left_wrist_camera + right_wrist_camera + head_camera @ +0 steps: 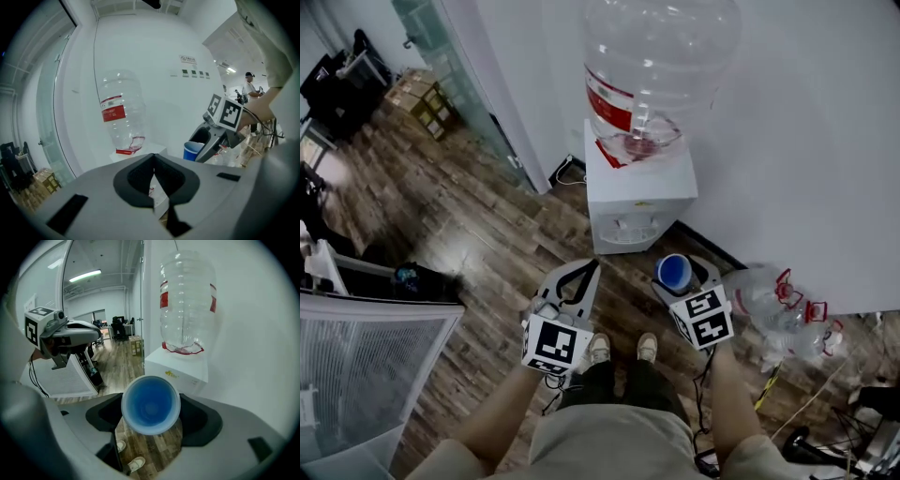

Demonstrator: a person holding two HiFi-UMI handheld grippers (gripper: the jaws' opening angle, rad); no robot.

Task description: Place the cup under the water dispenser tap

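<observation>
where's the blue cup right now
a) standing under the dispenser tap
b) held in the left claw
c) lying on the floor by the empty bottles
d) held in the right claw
d: the right gripper view shows the blue cup clamped between the pads of the right claw, its open rim facing the camera, and not yet at the water dispenser.
</observation>
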